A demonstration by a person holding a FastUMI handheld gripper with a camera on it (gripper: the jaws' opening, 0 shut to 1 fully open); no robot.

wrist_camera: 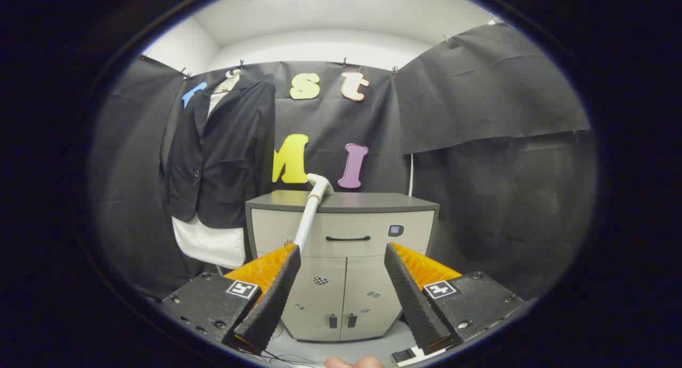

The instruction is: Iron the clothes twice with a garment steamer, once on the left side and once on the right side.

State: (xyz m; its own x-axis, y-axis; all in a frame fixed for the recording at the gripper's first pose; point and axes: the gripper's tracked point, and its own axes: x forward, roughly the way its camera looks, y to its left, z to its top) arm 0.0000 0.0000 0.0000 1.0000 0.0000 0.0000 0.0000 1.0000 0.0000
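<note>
The garment steamer (pixel 314 208) stands against the front of the cabinet (pixel 343 267), its white head resting at the edge of the cabinet's dark top and its pale wand slanting down toward my left finger, where the lower end passes out of sight behind the orange side of that finger. The clothes (pixel 221 155), a dark jacket over a white shirt, hang on the booth's black wall to the left of the cabinet and beyond my fingers, the white hem showing below the jacket and reaching down beside the cabinet's left edge. The jacket is well apart from the steamer head. My gripper (pixel 343 296) is spread wide with nothing between the fingers (pixel 272 299); through the gap I see the cabinet's drawer with its dark handle (pixel 347 238) and the two lower doors. A small grey panel (pixel 395 230) sits at the drawer's right end. A thin white cord (pixel 411 173) runs down the wall behind the cabinet's right corner.
</note>
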